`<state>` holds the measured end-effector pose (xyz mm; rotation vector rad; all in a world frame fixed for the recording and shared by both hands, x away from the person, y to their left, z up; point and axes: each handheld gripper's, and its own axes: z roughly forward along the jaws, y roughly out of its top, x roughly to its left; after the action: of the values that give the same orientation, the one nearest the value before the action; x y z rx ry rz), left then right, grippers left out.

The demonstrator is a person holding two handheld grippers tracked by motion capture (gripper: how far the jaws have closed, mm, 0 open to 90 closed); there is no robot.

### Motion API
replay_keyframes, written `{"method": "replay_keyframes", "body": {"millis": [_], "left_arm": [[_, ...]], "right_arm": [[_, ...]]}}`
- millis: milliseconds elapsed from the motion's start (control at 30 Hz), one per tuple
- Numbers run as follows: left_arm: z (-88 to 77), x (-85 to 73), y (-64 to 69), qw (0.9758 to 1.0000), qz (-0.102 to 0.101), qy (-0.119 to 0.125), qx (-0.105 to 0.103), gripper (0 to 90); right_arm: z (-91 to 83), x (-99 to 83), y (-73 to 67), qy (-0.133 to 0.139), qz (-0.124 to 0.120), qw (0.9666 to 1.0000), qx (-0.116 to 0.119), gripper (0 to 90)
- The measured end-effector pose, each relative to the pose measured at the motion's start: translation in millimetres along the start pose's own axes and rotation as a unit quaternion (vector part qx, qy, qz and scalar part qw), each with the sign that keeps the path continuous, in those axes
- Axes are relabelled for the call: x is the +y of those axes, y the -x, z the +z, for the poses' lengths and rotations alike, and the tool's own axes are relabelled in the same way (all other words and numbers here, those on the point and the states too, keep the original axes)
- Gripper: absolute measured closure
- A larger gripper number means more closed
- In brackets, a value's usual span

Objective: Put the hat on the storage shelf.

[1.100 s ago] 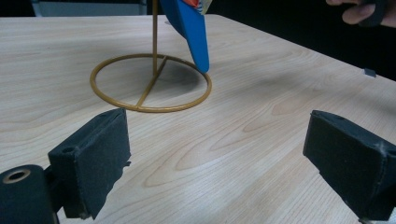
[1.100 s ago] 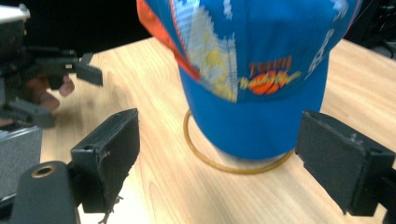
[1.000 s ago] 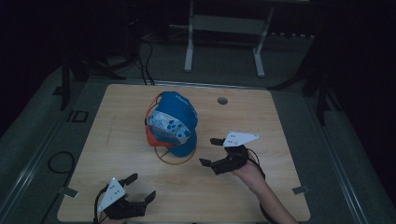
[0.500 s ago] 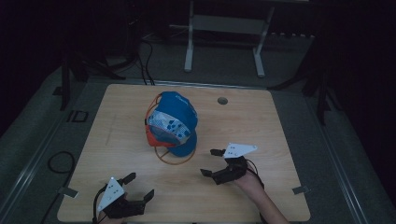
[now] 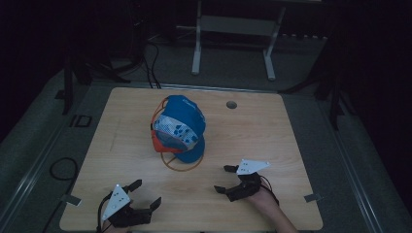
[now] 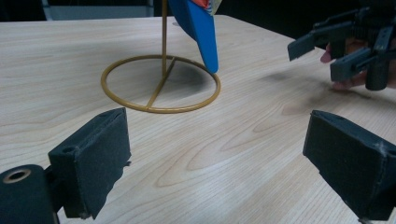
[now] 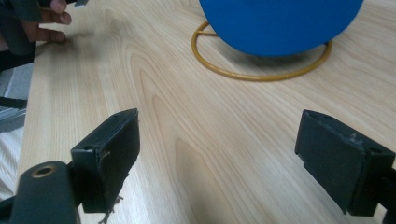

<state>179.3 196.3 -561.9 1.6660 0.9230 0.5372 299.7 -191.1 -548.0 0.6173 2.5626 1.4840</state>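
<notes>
Both hand-held grippers rest low at the near edge of the tabletop [image 5: 272,131], jaws spread wide and holding nothing: my left hand-held gripper [image 5: 141,195] sits at the near left corner, my right hand-held gripper [image 5: 227,179] near the right, well apart from each other. Between and beyond them, toward the middle of the tabletop, a blue cap [image 5: 182,127] with a white patterned panel and an orange underside hangs on a gold wire stand [image 5: 180,166], its brim pointing down over the stand's ring base. From the left gripper view I see the brim tip [image 6: 205,42] just above the ring [image 6: 160,84]; whether it touches the wire I cannot tell in this dim light. From the right gripper view the cap's blue crown [image 7: 280,23] looms over the ring, bare wood between it and my open jaws. A round hole [image 5: 231,104] marks the tabletop's far side.
</notes>
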Motion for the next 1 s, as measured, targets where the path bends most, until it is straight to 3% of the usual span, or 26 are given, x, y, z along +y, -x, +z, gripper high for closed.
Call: {"method": "replay_keyframes", "body": {"millis": [400,1000], "left_arm": [[0.7,-1.6,0.0,1.0000,-0.006,-0.004,-0.002,7.7],[0.4,-1.7,0.0,0.9999,-0.011,-0.003,-0.007,7.7]], "right_arm": [[-21.4,-16.1,1.0,-0.011,-0.009,0.9997,-0.021,14.2],[-53.4,-38.7,10.3,-0.011,0.001,0.9984,-0.056,14.7]]}}
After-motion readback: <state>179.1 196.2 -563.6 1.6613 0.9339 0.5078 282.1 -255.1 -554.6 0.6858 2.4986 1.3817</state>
